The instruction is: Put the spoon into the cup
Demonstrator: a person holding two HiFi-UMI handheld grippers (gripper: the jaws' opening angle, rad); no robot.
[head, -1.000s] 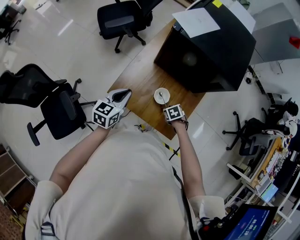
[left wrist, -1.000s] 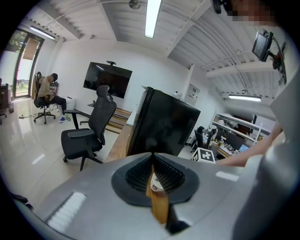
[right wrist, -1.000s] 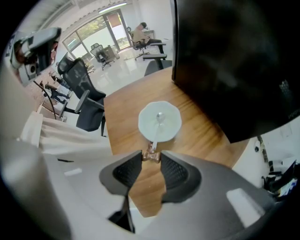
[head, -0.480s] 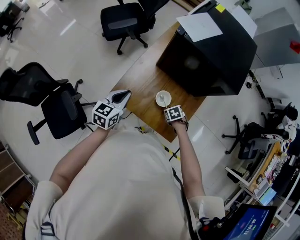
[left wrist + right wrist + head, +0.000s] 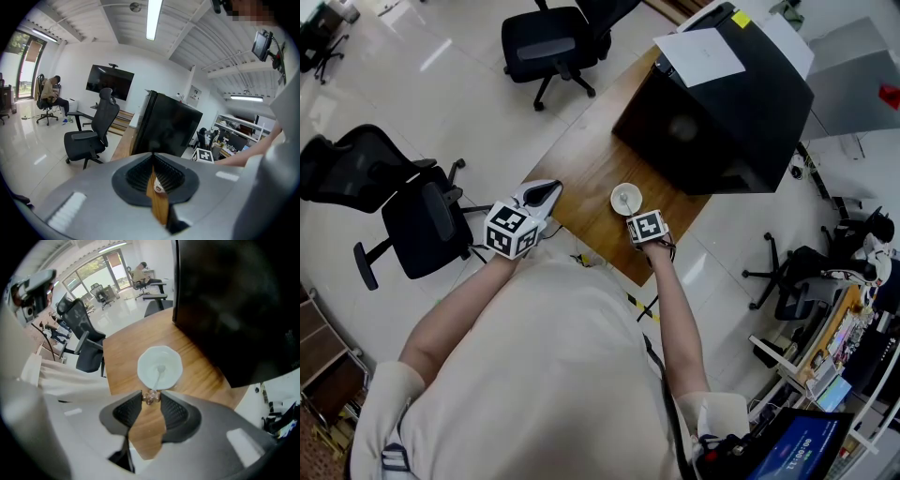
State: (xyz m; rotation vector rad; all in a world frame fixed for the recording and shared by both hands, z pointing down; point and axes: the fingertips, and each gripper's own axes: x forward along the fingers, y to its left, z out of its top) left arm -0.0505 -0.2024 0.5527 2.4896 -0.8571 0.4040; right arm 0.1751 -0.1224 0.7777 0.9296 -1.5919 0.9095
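Two tongs at the wooden table (image 5: pixel 581 155) in the head view: my left tongs (image 5: pixel 547 191) idle, right tongs (image 5: pixel 635 213) above the white cup (image 5: pixel 616 192). Left gripper view: shut, empty. Right gripper view: clamped on the thin pale spoon (image 5: pixel 158 376), bowl inside the cup, so I'd release gently. Nothing's moved since a second ago.

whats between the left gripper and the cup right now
Only bare wooden table. In the head view, the stretch from the left gripper across to the cup holds no object.
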